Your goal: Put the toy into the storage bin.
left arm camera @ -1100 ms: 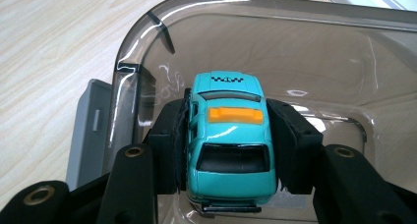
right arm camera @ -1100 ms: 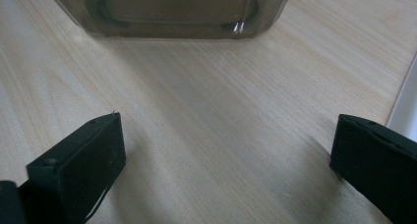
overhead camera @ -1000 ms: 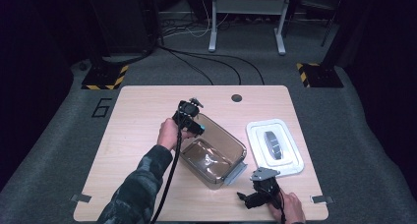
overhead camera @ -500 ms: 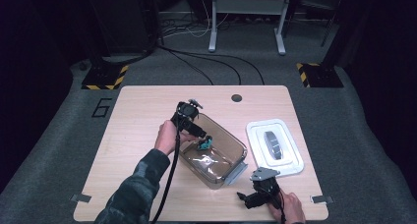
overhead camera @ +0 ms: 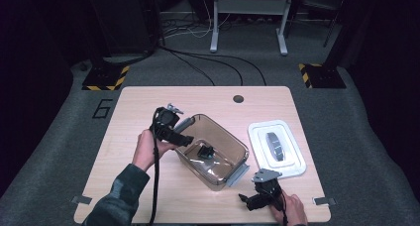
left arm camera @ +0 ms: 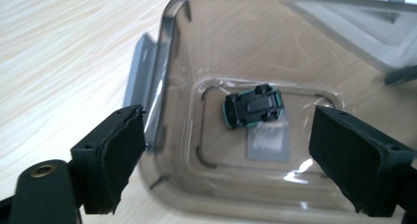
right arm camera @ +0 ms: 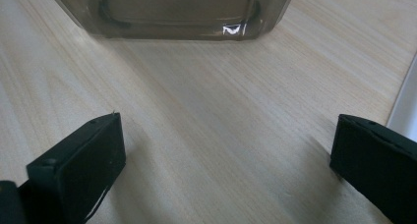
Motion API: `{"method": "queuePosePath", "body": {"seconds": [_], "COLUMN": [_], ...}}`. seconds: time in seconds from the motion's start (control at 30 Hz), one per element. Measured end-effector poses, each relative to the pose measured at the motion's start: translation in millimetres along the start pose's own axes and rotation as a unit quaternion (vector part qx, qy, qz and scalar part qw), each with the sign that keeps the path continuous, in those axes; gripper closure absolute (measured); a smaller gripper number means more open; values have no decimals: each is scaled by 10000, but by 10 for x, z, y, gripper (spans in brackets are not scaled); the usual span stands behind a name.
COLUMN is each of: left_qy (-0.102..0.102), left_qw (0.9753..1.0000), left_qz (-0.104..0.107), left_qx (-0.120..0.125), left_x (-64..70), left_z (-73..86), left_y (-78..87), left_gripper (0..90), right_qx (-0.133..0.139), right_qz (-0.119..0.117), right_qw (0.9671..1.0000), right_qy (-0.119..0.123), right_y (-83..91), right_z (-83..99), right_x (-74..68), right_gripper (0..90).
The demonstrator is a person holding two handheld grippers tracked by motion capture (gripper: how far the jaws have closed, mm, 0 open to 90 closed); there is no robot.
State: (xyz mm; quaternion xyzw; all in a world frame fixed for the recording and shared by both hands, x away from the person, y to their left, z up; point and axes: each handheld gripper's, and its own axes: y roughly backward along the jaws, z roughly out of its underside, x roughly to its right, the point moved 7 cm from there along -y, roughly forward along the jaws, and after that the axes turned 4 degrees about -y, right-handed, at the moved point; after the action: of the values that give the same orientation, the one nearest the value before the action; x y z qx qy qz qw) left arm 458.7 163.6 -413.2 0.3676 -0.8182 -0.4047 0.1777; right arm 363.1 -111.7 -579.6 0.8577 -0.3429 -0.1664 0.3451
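Car lies in my frame-center box; left gripper above spread empty; right gripper spread, lower right.

The toy car is black with teal edges. The box around it is clear smoky brown with grey clips. The lid is white, the surface pale wood grain, and both hand-held grippers' jaws are black.
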Motion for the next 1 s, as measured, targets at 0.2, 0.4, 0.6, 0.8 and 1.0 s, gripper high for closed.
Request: {"method": "queuePosePath", "body": {"seconds": [0.2,0.4,0.6,0.8,1.0], "left_qy": [185,237,149,401,639], "left_qw": [9995,9986,9980,9972,9959], "left_qz": [-183,-399,-600,-618,-632], "left_qx": [185,249,158,143,48], "left_x": [-138,-299,-375,-495,-558], "left_z": [242,557,818,1106,1421], "left_y": [129,179,129,0,-199], "left_gripper": [89,51,27,6,1], "right_qx": [1,2,1,-1,0], "right_qz": [2,3,0,0,0], "right_qw": [10000,10000,10000,10000,10000], "right_qy": [6,9,0,-2,-2], "right_y": [0,0,0,0,0], "right_z": [-1,-1,0,0,0], "right_x": [1,1,0,0,0], "right_gripper": [0,0,0,0,0]}}
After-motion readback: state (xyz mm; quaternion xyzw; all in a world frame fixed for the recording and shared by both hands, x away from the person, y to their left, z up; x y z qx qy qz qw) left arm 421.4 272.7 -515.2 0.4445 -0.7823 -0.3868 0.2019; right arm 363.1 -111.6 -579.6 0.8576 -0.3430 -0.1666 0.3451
